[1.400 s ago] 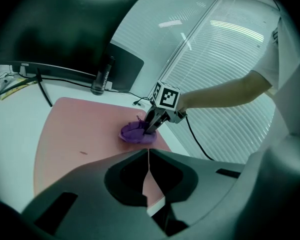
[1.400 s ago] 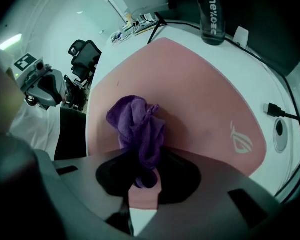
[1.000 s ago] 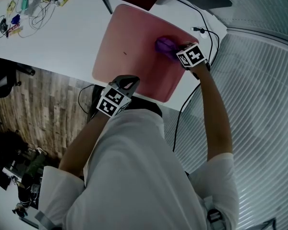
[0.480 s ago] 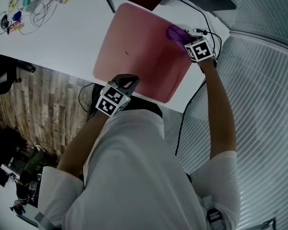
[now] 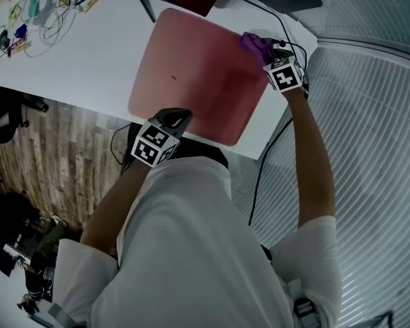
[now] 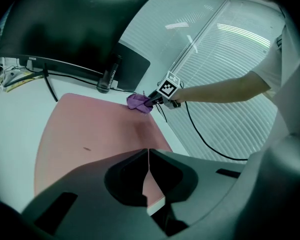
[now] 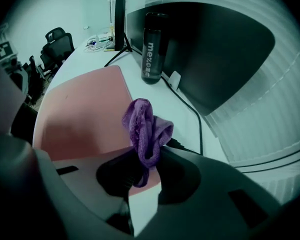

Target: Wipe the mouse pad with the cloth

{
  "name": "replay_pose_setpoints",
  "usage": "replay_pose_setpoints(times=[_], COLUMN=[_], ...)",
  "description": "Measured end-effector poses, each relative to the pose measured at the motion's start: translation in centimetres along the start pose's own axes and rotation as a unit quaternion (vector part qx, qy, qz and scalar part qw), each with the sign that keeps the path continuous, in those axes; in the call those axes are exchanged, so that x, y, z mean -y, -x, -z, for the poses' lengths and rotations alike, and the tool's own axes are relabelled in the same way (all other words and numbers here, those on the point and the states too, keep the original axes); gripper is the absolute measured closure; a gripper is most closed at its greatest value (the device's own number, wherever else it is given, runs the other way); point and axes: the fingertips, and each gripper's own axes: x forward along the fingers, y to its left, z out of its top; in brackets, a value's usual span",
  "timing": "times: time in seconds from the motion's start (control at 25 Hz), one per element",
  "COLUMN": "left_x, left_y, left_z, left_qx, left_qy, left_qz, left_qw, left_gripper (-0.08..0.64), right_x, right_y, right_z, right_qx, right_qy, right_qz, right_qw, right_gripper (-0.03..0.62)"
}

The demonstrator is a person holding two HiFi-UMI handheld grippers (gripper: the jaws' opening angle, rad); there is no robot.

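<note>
A large pink mouse pad (image 5: 191, 80) lies on the white desk (image 5: 89, 53). My right gripper (image 5: 270, 50) is shut on a bunched purple cloth (image 5: 255, 44), which sits at the pad's far right corner. In the right gripper view the cloth (image 7: 147, 129) bulges up from between the jaws, over the pad's (image 7: 85, 114) right edge. My left gripper (image 5: 174, 120) rests at the pad's near edge, jaws shut with nothing between them. From the left gripper view, the pad (image 6: 90, 129) stretches ahead, with the cloth (image 6: 139, 102) and right gripper (image 6: 152, 100) at its far corner.
A monitor (image 7: 210, 49) and a dark bottle (image 7: 152, 49) stand behind the pad. Black cables (image 5: 287, 46) run off the desk's right end. Small clutter and wires (image 5: 27, 12) lie at the far left. Office chairs (image 7: 55, 49) stand beyond the desk.
My right gripper has dragged the cloth from the middle right of the pad out to its far right corner. The left gripper has stayed at the near edge.
</note>
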Motion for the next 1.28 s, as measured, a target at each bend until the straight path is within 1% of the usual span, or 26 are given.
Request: replay_pose_setpoints(times=[0.08, 0.24, 0.32, 0.44, 0.48, 0.56, 0.8, 1.08, 1.28], left_x=[0.0, 0.5, 0.7, 0.9, 1.0, 1.1, 1.6, 1.4, 1.7], left_y=[0.1, 0.4, 0.5, 0.6, 0.6, 0.7, 1.3, 1.8, 2.2], left_z=[0.0, 0.3, 0.4, 0.7, 0.9, 1.4, 2.5, 3.1, 3.5], left_qx=[0.000, -0.002, -0.003, -0.003, -0.004, -0.005, -0.009, -0.006, -0.004], left_qy=[-0.003, -0.010, -0.012, -0.015, -0.015, -0.015, -0.026, -0.030, -0.033], left_qz=[-0.001, -0.004, -0.006, -0.010, -0.011, -0.013, -0.024, -0.027, -0.026], left_qw=[1.0000, 0.9999, 0.9999, 0.9998, 0.9998, 0.9998, 0.9994, 0.9992, 0.9991], left_gripper=[0.537, 0.537, 0.537, 0.537, 0.537, 0.537, 0.537, 0.537, 0.537], right_x=[0.8, 0.9, 1.2, 2.0, 2.0, 1.5, -1.4, -5.2, -7.9], right_y=[0.7, 1.2, 1.3, 1.4, 1.2, 0.6, -0.3, -0.8, -0.5], right_z=[0.3, 1.6, 2.0, 2.4, 2.7, 3.5, 5.4, 6.2, 7.4], right_qx=[0.005, -0.003, -0.003, -0.001, -0.004, -0.014, -0.018, -0.022, -0.020], right_qy=[0.010, 0.064, 0.085, 0.117, 0.125, 0.133, 0.126, 0.132, 0.137], right_qz=[0.024, 0.069, 0.103, 0.162, 0.171, 0.166, 0.129, 0.099, 0.086], right_qw=[1.000, 0.996, 0.991, 0.980, 0.977, 0.977, 0.983, 0.986, 0.987], right_gripper=[0.491, 0.491, 0.491, 0.491, 0.491, 0.491, 0.491, 0.491, 0.491])
